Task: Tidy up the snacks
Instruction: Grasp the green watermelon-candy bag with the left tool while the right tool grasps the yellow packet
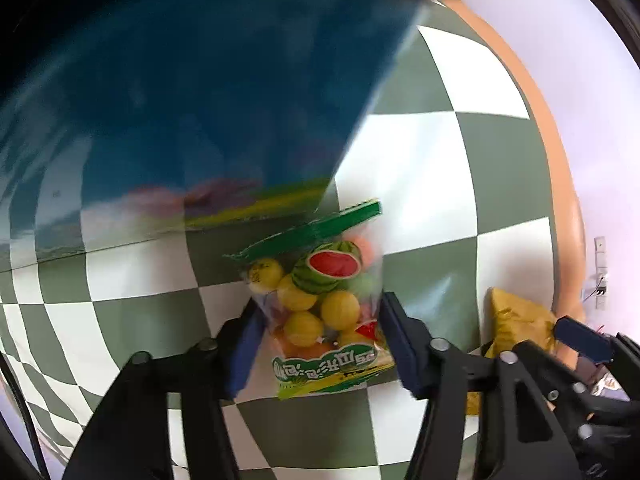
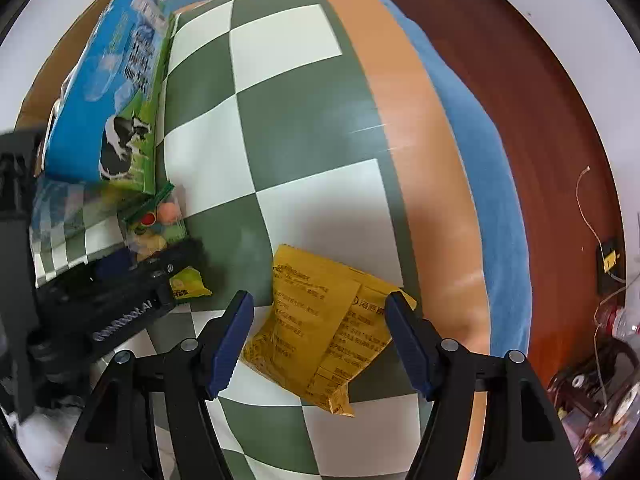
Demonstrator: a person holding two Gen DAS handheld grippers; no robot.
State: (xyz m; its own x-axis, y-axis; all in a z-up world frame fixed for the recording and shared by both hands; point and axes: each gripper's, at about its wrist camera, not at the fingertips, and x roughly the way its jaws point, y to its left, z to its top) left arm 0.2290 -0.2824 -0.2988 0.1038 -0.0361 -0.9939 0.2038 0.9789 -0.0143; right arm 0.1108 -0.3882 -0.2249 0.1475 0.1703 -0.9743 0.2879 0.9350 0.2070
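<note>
A clear bag of fruit-shaped candy with a green header [image 1: 324,304] lies on the green-and-white checkered cloth. My left gripper [image 1: 320,344] is open, its blue pads on either side of the bag's lower end. The bag also shows in the right wrist view [image 2: 160,224], with the left gripper [image 2: 132,280] over it. A yellow snack packet [image 2: 316,328] lies flat on the cloth. My right gripper [image 2: 320,340] is open, its pads on either side of the packet. The packet shows in the left wrist view [image 1: 516,320].
A large blue milk carton box with a cow picture [image 2: 108,92] stands just beyond the candy bag; it fills the upper left of the left wrist view [image 1: 192,112]. The table's orange edge [image 2: 420,120] runs along the right. A wooden cabinet [image 2: 520,80] stands beyond.
</note>
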